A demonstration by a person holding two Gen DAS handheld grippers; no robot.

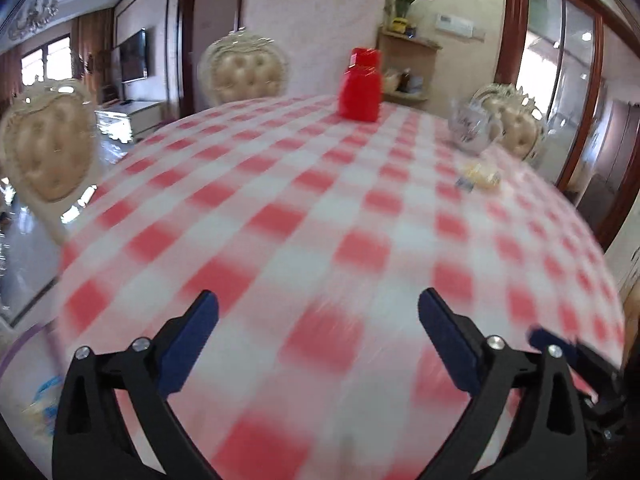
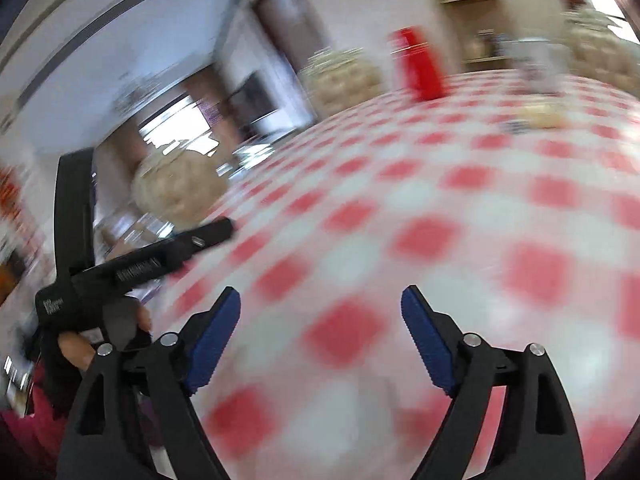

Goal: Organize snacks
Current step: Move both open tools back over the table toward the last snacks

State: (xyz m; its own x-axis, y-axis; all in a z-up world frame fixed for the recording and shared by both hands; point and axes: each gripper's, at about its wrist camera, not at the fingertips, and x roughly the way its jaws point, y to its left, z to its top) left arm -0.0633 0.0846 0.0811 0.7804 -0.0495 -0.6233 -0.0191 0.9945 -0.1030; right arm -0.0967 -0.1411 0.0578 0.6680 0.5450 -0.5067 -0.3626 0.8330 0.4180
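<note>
My left gripper (image 1: 318,308) hovers open over the red-and-white checked tablecloth (image 1: 280,200), with nothing between its blue pads. My right gripper (image 2: 320,304) is also open and empty above the same cloth (image 2: 440,184). A small pile of yellowish snack packets (image 1: 480,176) lies far ahead to the right, beyond both grippers; the right wrist view shows the snack packets (image 2: 538,118) blurred. A red lidded container (image 1: 359,86) stands at the far side of the table, and the right wrist view also shows the red container (image 2: 418,65). A hand (image 2: 76,350) holds the left tool at the left edge.
A clear glass vessel (image 1: 470,126) stands behind the packets. Cream padded chairs (image 1: 244,72) ring the table. At bottom left is a clear tub with a purple rim (image 1: 24,344) holding blue and yellow wrappers. Both views are motion-blurred.
</note>
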